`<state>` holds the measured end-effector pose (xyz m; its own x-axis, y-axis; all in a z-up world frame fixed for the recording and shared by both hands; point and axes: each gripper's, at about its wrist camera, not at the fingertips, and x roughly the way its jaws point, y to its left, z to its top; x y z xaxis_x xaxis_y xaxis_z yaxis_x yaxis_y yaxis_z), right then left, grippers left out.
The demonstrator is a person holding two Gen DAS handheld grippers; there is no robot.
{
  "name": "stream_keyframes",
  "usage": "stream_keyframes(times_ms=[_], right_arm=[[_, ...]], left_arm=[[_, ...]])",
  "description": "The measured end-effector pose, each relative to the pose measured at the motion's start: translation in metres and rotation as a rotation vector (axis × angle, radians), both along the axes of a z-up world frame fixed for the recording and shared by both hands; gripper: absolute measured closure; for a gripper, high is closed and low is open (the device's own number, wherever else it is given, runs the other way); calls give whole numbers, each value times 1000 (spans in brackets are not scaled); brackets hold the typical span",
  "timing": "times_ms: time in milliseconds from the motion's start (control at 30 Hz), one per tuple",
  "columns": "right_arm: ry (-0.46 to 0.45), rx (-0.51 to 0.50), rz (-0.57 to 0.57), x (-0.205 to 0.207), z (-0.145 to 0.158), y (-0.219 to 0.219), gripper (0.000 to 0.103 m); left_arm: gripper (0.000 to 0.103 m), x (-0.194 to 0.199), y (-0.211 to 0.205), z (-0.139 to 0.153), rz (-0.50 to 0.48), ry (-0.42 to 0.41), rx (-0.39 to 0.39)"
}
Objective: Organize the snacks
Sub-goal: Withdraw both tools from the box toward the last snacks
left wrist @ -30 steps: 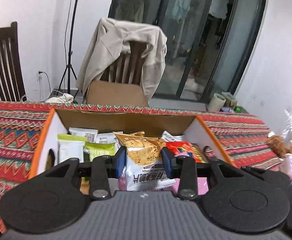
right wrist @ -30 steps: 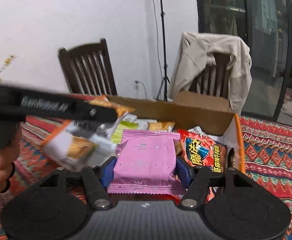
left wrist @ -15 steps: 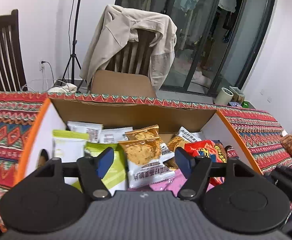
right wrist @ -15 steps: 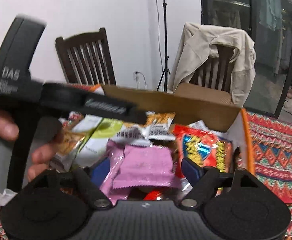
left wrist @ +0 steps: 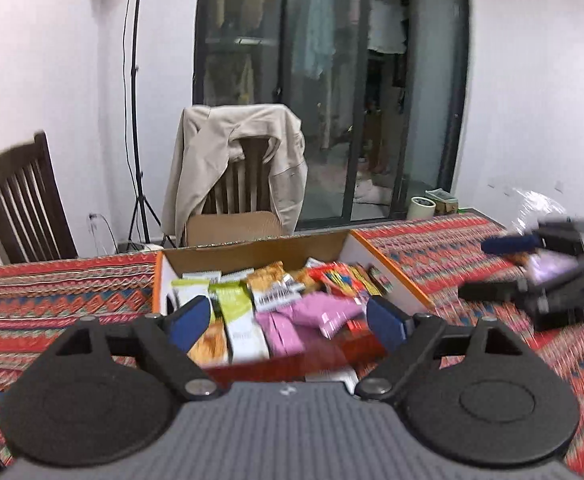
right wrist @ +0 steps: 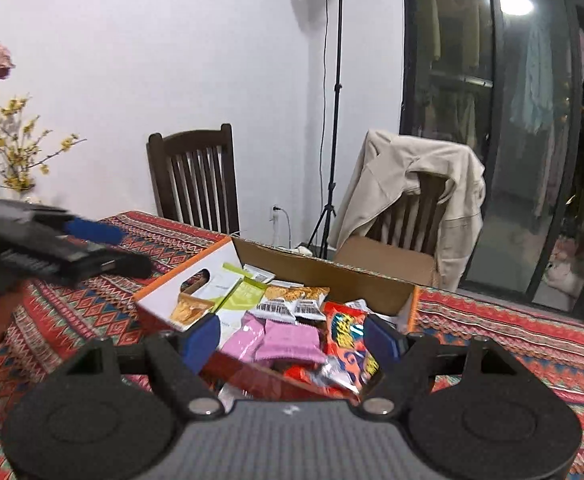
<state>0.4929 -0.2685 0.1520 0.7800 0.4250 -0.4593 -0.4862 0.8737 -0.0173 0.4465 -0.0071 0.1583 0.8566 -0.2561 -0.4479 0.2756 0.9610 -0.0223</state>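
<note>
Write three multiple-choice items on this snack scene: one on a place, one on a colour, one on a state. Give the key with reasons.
1. Where do the pink packets lie?
A. in the cardboard box
B. on a chair seat
C. on the floor

2. What colour is the jacket draped over the chair?
A. black
B. beige
C. blue

3. How does the left gripper stand?
A. shut on a pink packet
B. shut on nothing
C. open, holding nothing

Key: 1 A, the packets sit among the other snacks inside the box walls. 2 B, the cloth over the chair back is pale beige. 3 C, its jaws have just been opening and its blue pads stand wide apart with no packet pinched.
</note>
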Motion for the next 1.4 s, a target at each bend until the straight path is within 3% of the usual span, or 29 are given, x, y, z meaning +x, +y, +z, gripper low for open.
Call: stream_keyframes(times_ms=[133, 267, 433, 633, 733, 900, 1100, 1400], right_arm=[[-13, -9, 10, -55, 4, -12, 23], [-22, -9, 15, -118, -6, -22, 19], [28, 43, 33, -186, -35, -33, 19], [103, 79, -59, -245, -84, -43, 18], [174, 125, -53, -270, -108, -43, 18], [221, 82, -60, -287, -131, -32, 18], [210, 142, -37, -282, -120, -29, 18], [235, 133, -51, -242, -121, -6, 18]], left_arm=[[8, -74, 3, -8, -4, -52, 27], [4, -136, 9, -26, 55, -59, -6], [3, -186, 16, -54, 155, -10, -52], [2, -237, 18, -85, 239, 37, -75], [2, -248, 24, -99, 261, 89, -54], [2, -253, 36, -110, 299, 127, -77], [2, -251, 44, -108, 300, 106, -93], [2, -219, 66, -128, 340, 162, -124]])
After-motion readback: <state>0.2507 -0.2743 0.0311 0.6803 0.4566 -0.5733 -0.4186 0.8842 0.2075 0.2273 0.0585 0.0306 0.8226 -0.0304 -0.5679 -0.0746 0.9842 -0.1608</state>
